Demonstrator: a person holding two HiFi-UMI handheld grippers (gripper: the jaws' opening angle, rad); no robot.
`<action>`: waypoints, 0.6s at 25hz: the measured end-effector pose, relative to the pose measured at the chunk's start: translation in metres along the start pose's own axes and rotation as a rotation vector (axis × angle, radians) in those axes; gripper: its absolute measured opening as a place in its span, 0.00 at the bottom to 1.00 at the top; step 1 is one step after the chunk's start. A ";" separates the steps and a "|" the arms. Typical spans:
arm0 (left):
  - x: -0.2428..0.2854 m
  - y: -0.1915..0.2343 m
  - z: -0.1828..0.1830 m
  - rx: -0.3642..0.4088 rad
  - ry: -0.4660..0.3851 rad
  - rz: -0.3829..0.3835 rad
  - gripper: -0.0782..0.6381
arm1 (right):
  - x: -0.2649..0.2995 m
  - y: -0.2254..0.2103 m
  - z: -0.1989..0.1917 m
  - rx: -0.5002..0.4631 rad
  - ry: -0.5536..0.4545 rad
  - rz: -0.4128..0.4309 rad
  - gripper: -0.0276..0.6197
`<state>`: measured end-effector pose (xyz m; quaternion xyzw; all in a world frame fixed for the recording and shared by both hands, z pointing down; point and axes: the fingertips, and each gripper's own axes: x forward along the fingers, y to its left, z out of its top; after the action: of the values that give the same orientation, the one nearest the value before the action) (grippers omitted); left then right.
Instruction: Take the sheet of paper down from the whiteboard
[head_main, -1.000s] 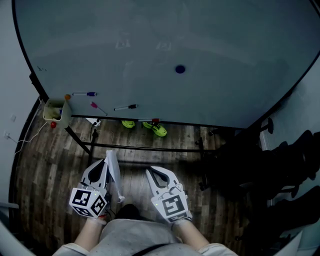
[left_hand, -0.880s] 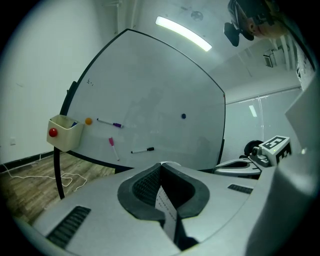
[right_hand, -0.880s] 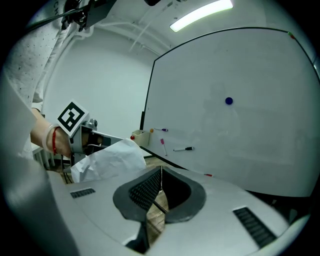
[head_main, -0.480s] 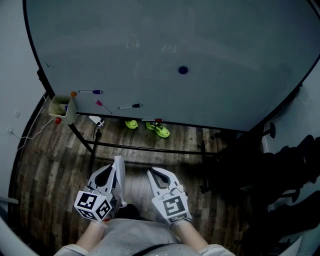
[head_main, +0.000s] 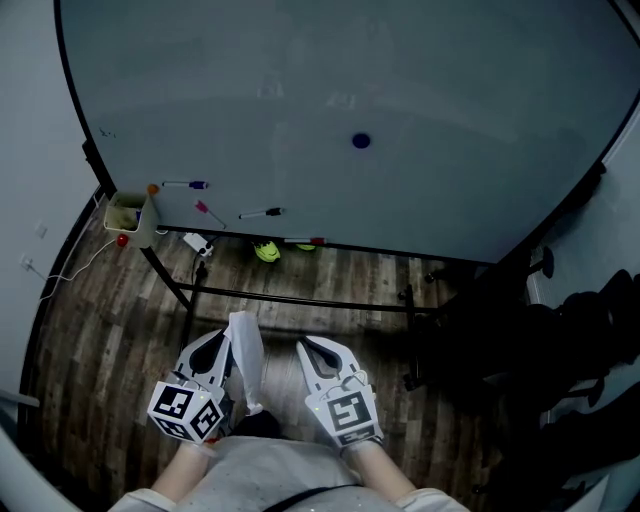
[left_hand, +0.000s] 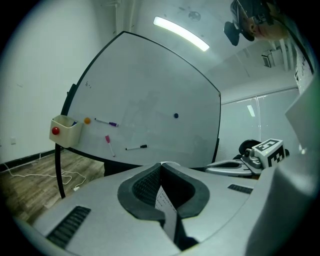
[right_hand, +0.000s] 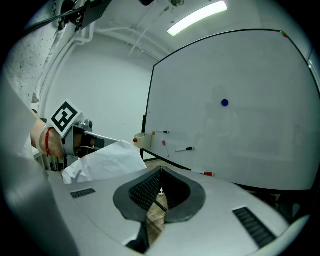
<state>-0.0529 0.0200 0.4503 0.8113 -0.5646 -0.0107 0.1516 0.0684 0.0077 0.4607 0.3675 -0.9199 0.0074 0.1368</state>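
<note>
The white sheet of paper (head_main: 246, 362) is off the whiteboard (head_main: 330, 60) and stands on edge between my two grippers, low in the head view. My left gripper (head_main: 221, 340) is shut on the sheet's lower edge. In the left gripper view the paper (left_hand: 167, 204) is pinched in the closed jaws of the left gripper (left_hand: 161, 165). My right gripper (head_main: 307, 346) is shut with nothing in it. The right gripper view shows the right gripper (right_hand: 160, 171) with closed jaws and the crumpled sheet (right_hand: 106, 160) to its left. A blue magnet (head_main: 361, 141) remains on the board.
Markers (head_main: 186, 185) cling to the lower left of the board beside a beige holder (head_main: 127, 212). The board's black stand (head_main: 300, 299) crosses the wood floor ahead. Green shoes (head_main: 267, 251) lie under it. Dark furniture (head_main: 540, 340) fills the right side, and a cable (head_main: 70, 272) runs at left.
My left gripper has shifted a little to the right with the paper, closer to the right gripper. The right gripper has stayed in place.
</note>
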 end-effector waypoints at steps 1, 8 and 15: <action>-0.002 0.000 0.001 0.002 -0.003 0.001 0.13 | -0.001 0.001 0.001 0.001 -0.006 0.000 0.07; -0.009 -0.006 0.007 0.021 -0.015 0.001 0.13 | -0.010 0.003 0.008 0.005 -0.040 -0.004 0.07; -0.019 -0.011 0.010 0.033 -0.028 0.011 0.13 | -0.024 0.010 0.008 0.006 -0.051 0.005 0.07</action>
<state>-0.0516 0.0387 0.4346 0.8105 -0.5710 -0.0118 0.1303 0.0763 0.0302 0.4473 0.3658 -0.9239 0.0012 0.1121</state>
